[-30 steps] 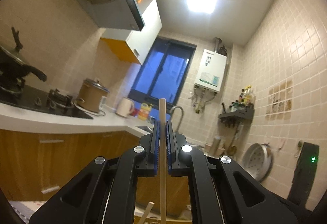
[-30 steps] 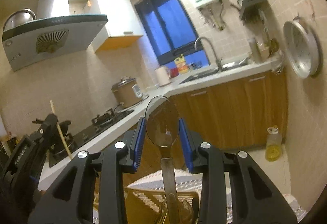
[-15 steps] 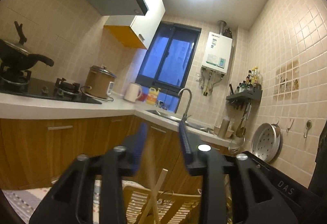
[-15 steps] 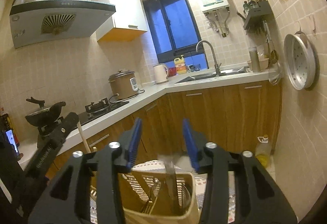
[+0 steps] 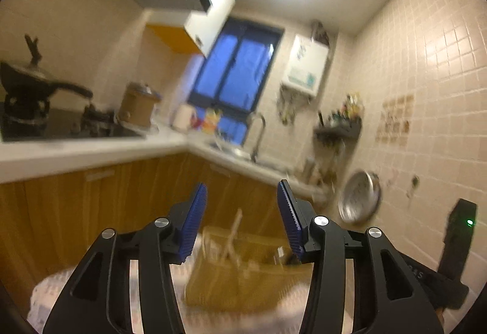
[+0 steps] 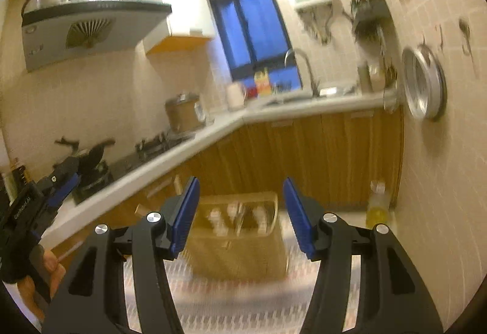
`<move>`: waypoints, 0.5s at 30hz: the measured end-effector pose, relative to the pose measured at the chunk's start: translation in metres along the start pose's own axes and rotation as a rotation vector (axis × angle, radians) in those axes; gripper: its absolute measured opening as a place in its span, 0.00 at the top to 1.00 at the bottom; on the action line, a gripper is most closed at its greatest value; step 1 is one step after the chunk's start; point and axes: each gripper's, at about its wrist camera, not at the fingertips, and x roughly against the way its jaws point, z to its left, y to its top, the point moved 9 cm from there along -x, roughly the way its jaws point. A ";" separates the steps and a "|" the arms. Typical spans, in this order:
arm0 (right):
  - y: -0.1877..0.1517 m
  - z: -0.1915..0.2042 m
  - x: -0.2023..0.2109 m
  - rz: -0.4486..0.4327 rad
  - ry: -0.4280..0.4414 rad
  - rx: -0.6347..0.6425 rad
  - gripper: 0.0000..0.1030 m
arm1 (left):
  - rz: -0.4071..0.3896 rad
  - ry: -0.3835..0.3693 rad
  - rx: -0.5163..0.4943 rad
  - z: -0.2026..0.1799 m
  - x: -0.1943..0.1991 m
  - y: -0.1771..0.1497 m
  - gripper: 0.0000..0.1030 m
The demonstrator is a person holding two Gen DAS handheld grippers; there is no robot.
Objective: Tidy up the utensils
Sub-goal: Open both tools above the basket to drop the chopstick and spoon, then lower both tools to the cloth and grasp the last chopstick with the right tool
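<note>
A tan utensil holder (image 5: pixel 243 273) stands on a patterned cloth, seen blurred in the left wrist view, with wooden chopsticks (image 5: pixel 232 238) sticking up out of it. It also shows in the right wrist view (image 6: pixel 240 245), with blurred utensils inside. My left gripper (image 5: pixel 242 218) is open and empty, above and behind the holder. My right gripper (image 6: pixel 242 213) is open and empty, likewise above the holder. The left gripper also shows at the left edge of the right wrist view (image 6: pixel 65 178).
The patterned tablecloth (image 6: pixel 231 303) covers the table under the holder. Wooden cabinets (image 6: pixel 304 157) and a white counter run behind. A stove with a black pan (image 5: pixel 33 90) is at left. A yellow bottle (image 6: pixel 377 206) stands on the floor by the tiled wall.
Both grippers opened: the left let go of the chopstick, the right let go of the spoon, and both now sit in the holder. Both grippers have drawn back from it.
</note>
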 end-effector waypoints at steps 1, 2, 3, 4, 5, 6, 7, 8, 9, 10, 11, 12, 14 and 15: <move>-0.012 0.000 0.002 0.041 -0.006 0.001 0.48 | 0.031 -0.005 0.005 0.001 0.003 -0.007 0.56; -0.022 0.000 0.002 0.076 -0.013 0.008 0.48 | 0.089 -0.011 0.011 0.004 0.006 -0.020 0.56; -0.038 0.001 0.002 0.132 -0.021 0.024 0.48 | 0.144 -0.021 0.014 0.005 0.007 -0.033 0.56; -0.052 0.003 0.001 0.179 -0.028 0.037 0.48 | 0.199 -0.031 0.017 0.007 0.008 -0.048 0.56; -0.065 0.003 -0.001 0.226 -0.040 0.049 0.48 | 0.238 -0.033 0.016 0.009 0.009 -0.060 0.56; -0.085 0.003 -0.004 0.296 -0.056 0.063 0.48 | 0.296 -0.036 0.008 0.010 0.009 -0.077 0.56; -0.101 0.002 -0.006 0.352 -0.064 0.072 0.48 | 0.343 -0.037 0.001 0.011 0.008 -0.090 0.56; -0.118 0.001 -0.009 0.410 -0.071 0.077 0.48 | 0.439 -0.043 -0.009 0.013 0.005 -0.115 0.56; -0.134 -0.001 -0.011 0.468 -0.075 0.078 0.48 | 0.488 -0.051 -0.008 0.014 0.004 -0.129 0.56; -0.149 -0.001 -0.013 0.519 -0.071 0.081 0.48 | 0.568 -0.077 0.004 0.015 0.004 -0.151 0.56; -0.161 -0.001 -0.015 0.558 -0.065 0.084 0.53 | 0.609 -0.090 0.019 0.019 0.005 -0.164 0.56; -0.177 -0.001 -0.016 0.610 -0.061 0.094 0.63 | 0.642 -0.099 0.036 0.022 0.006 -0.174 0.56; -0.201 0.001 -0.018 0.691 -0.069 0.123 0.68 | 0.706 -0.096 0.070 0.030 0.007 -0.197 0.56; -0.206 0.003 -0.018 0.709 -0.071 0.134 0.69 | 0.737 -0.094 0.087 0.035 0.007 -0.206 0.56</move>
